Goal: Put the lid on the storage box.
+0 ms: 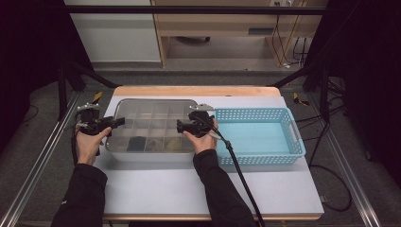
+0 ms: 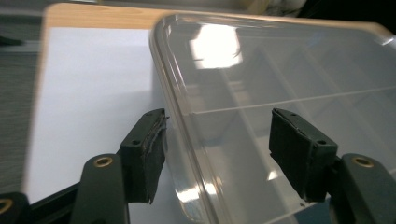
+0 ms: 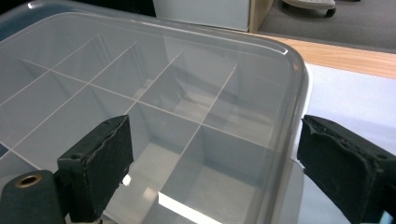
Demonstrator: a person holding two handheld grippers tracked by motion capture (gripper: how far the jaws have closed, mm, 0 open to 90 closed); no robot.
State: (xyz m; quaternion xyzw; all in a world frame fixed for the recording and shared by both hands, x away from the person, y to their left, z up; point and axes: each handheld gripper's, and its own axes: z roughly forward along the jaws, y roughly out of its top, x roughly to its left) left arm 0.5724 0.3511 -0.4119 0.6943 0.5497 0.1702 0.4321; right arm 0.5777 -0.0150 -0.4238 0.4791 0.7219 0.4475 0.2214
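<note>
A clear plastic compartment box [image 1: 151, 118] with its lid on lies on the white mat, left of centre. My left gripper [image 1: 119, 122] is at the box's left edge. In the left gripper view it [image 2: 218, 119] is open, and the box's rim [image 2: 182, 116] runs between its jaws without touching them. My right gripper [image 1: 180, 126] is at the box's right edge. In the right gripper view it [image 3: 215, 126] is also open, its jaws set wide on either side of the lid's rim [image 3: 289, 107]. Small dark and yellowish items [image 1: 156, 143] lie in the front compartments.
An empty light-blue mesh basket [image 1: 293, 137] stands right of the box, close to my right hand. The white mat [image 1: 161, 184] has bare room in front. The wooden table edge [image 1: 194, 91] runs behind. Metal frame rails flank the table.
</note>
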